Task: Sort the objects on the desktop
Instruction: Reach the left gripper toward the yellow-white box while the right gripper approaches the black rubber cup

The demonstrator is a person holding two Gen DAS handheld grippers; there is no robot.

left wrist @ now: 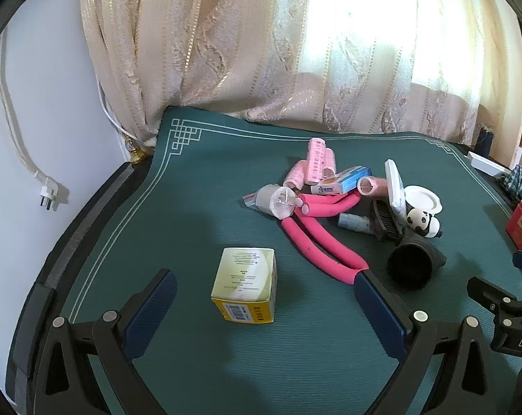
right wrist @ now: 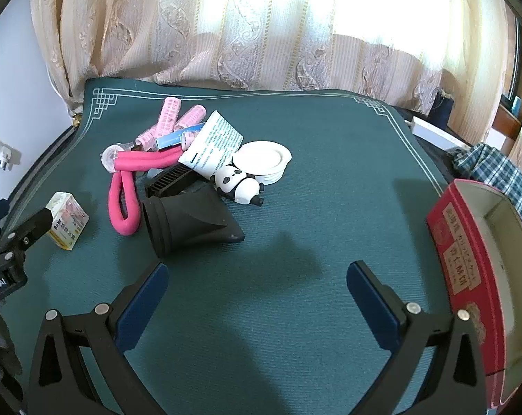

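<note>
A pile of small items lies on the green mat (right wrist: 330,159): pink hair rollers (right wrist: 171,112), a bent pink foam curler (right wrist: 122,200), a panda figure (right wrist: 236,183), a white lid (right wrist: 262,157), a black funnel-shaped nozzle (right wrist: 188,223) and a blue-and-white carton (left wrist: 347,180). A yellow-and-white box (left wrist: 245,285) stands apart, just ahead of my left gripper (left wrist: 266,287), which is open with the box between its blue pads and untouched. My right gripper (right wrist: 257,275) is open over bare mat, right of the nozzle. A red tin (right wrist: 468,259) stands open at the right.
A cream curtain (left wrist: 261,52) hangs behind the table. A white plug (left wrist: 48,195) dangles on the left wall. Checked cloth (right wrist: 496,173) and a white tray (right wrist: 437,133) lie past the mat's right edge. The left gripper's black frame (right wrist: 12,242) shows at the right wrist view's left edge.
</note>
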